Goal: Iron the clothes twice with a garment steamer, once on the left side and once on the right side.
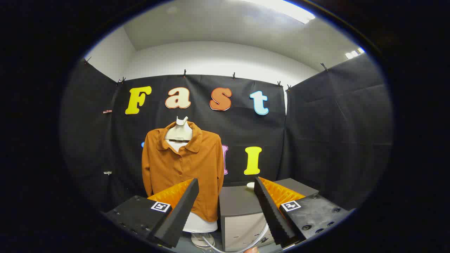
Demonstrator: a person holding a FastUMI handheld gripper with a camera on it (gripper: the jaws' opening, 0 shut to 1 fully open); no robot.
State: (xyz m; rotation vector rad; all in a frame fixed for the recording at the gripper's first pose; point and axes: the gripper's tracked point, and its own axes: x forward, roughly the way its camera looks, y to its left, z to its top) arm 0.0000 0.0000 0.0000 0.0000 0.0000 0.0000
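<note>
- The gripper (225,196) stands wide open with nothing between its fingers, whose inner faces are ribbed.
- At about 11 o'clock beyond the fingers, a rust-brown shirt (182,165) with buttons and a collar hangs on a pale mannequin torso (179,130).
- At 12 o'clock, just right of the shirt, stands a grey box-shaped cabinet (239,207); a small white object (250,185), perhaps the steamer, rests on its top.
- A clear tube (253,242) curves low before the cabinet.
</note>
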